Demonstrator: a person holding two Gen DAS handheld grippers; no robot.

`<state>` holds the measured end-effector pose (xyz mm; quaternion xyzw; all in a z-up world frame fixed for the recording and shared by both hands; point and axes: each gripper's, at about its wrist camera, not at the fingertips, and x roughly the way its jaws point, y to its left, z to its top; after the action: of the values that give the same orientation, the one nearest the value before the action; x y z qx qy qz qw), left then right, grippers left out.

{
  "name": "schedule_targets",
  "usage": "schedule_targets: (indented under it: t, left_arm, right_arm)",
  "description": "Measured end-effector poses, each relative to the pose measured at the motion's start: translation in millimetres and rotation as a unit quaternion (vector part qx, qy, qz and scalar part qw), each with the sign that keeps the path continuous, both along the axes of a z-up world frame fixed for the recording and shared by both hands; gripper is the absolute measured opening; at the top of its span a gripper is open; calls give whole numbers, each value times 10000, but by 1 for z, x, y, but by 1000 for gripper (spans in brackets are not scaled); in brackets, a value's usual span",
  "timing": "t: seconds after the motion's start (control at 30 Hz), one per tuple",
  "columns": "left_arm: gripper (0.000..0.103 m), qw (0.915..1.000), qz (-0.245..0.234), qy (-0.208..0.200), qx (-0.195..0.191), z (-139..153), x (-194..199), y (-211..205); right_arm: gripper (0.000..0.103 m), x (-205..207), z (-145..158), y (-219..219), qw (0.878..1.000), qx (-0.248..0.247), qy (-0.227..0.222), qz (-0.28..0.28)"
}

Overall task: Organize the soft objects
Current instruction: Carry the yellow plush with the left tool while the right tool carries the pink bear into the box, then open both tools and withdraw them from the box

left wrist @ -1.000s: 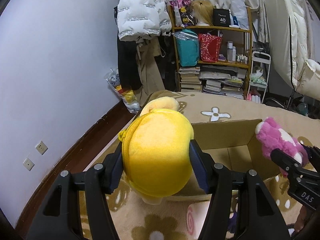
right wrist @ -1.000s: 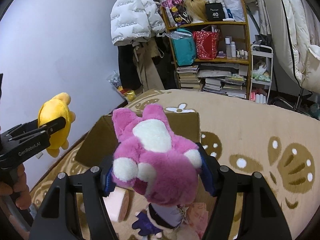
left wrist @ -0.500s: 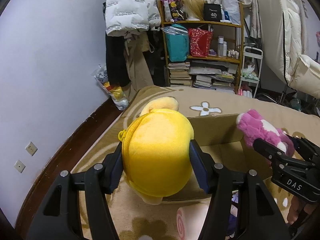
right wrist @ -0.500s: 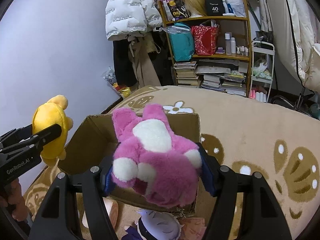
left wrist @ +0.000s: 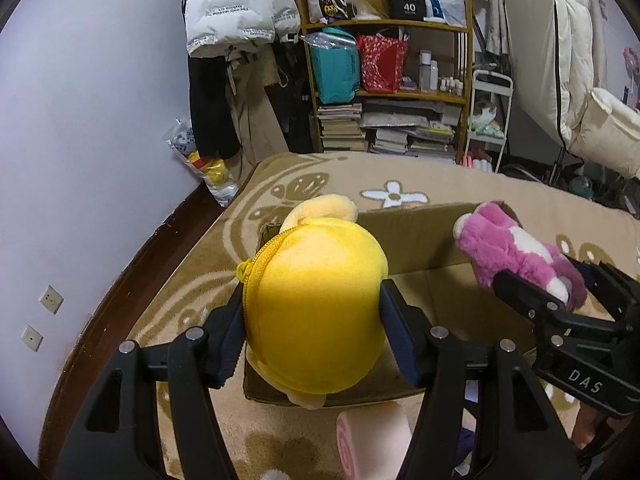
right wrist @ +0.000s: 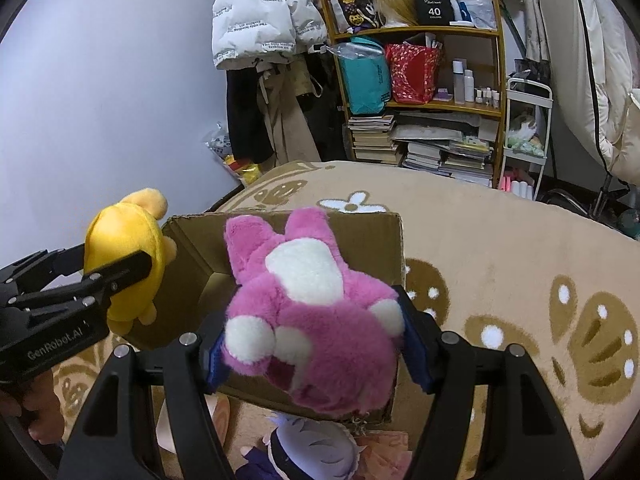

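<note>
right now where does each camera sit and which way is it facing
Left wrist: sits on the left gripper, looking forward and down along its fingers, shut on the yellow plush over the cardboard box; the right gripper shows at right.
Right wrist: sits on the right gripper, looking forward and down, shut on the pink plush; the left gripper and a hand show at left.
Shared: both plushes, the box, the rug, the bookshelf.

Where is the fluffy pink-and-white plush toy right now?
The fluffy pink-and-white plush toy is clamped in the right tool, hanging over the open brown cardboard box on the beige patterned rug.
</note>
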<state>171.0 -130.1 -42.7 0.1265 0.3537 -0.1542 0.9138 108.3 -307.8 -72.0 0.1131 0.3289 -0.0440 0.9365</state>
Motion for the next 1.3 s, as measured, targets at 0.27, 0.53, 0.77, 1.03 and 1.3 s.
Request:
schedule_targets:
  t: [0.27, 0.53, 0.77, 1.03, 1.3]
  left_arm:
    - [67, 9998, 60, 149, -100, -3, 7, 0]
    - [80, 9998, 117, 156, 3, -3, 7, 0]
    - [93, 9998, 156, 95, 52, 1, 4, 3]
    - [100, 9995, 316, 3, -26, 16, -5, 17]
    - [100, 9991, 422, -57, -42, 34, -31, 35]
  right_arm:
    - [75, 3, -5, -3, 9998, 158, 79, 79]
    - [78, 4, -10, -2, 9996, 152, 194, 118]
    - [93, 1, -7, 5, 9997, 52, 147, 173]
    - [103, -14, 5, 3, 10000, 94, -10, -9]
    - [103, -39, 24, 0, 9995, 232, -144, -188]
